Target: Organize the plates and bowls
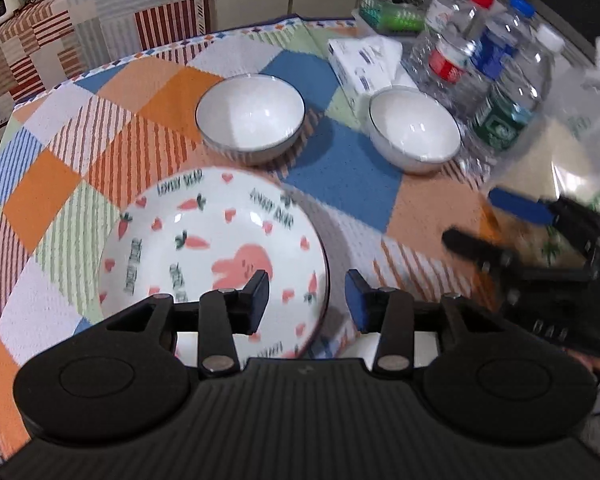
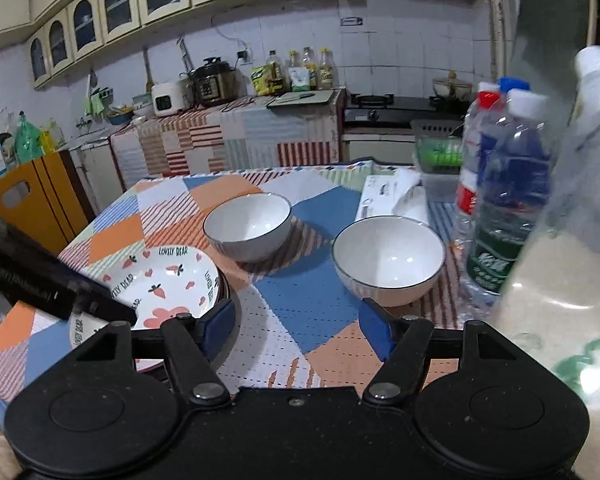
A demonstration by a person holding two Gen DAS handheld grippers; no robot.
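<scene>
A white plate (image 1: 212,252) printed with carrots, hearts and a pink rabbit lies on the patchwork tablecloth (image 1: 340,176). In the right wrist view this plate (image 2: 164,284) seems to rest on a second, similar one. My left gripper (image 1: 308,300) hangs open over the plate's right rim, pads clear of it. Two white bowls with dark rims stand apart beyond it, one on the left (image 1: 250,114) (image 2: 248,226) and one on the right (image 1: 414,130) (image 2: 388,258). My right gripper (image 2: 296,324) (image 1: 496,226) is open and empty, low over the cloth just short of the right bowl.
Several water bottles (image 1: 496,80) (image 2: 500,200) crowd the table's right side, and one large clear bottle (image 2: 572,240) stands very close to my right gripper. A tissue box (image 1: 364,60) and a green basket (image 1: 392,12) sit behind the bowls. A kitchen counter (image 2: 228,136) lies beyond the table.
</scene>
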